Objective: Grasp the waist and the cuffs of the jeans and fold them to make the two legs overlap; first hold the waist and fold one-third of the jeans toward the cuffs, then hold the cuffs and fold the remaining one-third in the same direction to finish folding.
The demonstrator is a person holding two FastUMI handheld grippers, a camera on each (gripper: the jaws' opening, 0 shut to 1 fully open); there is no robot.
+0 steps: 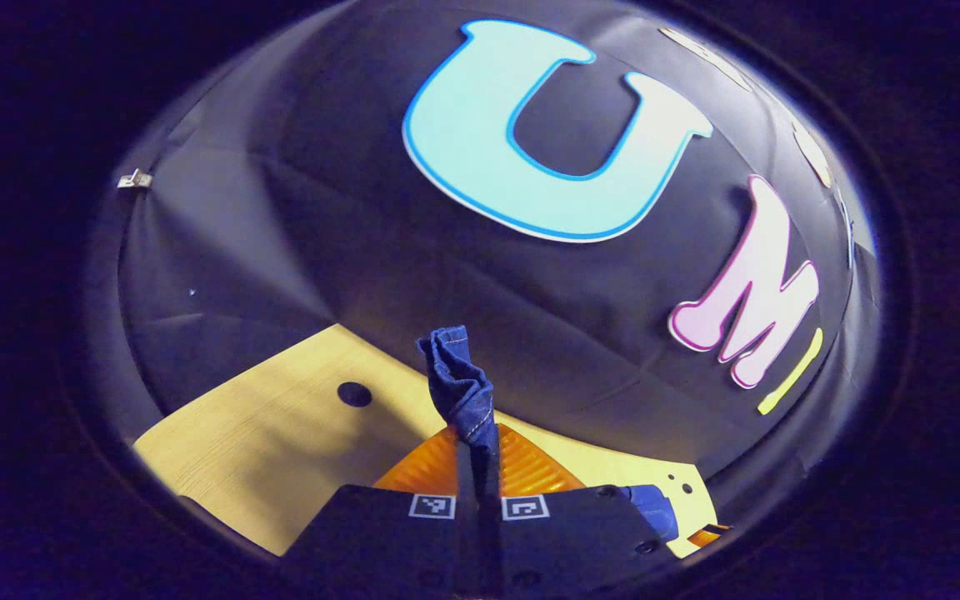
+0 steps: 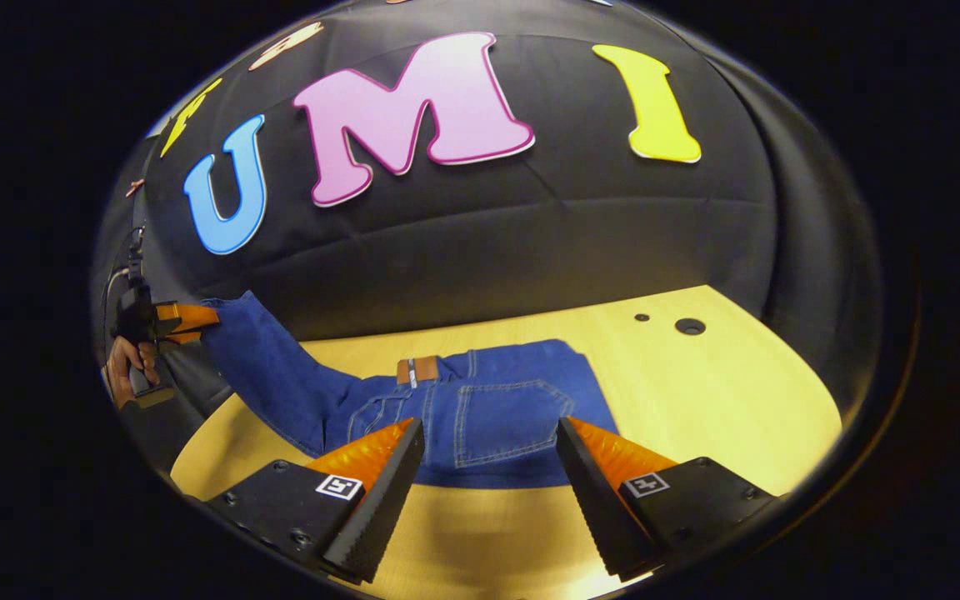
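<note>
The blue jeans [image 2: 522, 379] lie on the wooden table [image 2: 713, 400], back pocket up, with a brown patch [image 2: 417, 369] at the waist. One leg [image 2: 267, 367] rises off the table to the left, up to my left gripper [image 2: 188, 321], which a hand [image 2: 126, 362] holds. In the left gripper view, my left gripper [image 1: 478, 446] is shut on a bunched end of the denim [image 1: 459, 383], which sticks up between its fingers. My right gripper [image 2: 488, 427] stands open just in front of the waist part, with the pocket showing between its fingers; neither finger touches the cloth.
The table [image 1: 263, 450] has a round hole [image 1: 354, 394] near its back edge, and another hole [image 2: 689, 326] at the back right in the right gripper view. The black cloth wall closes the booth right behind the table.
</note>
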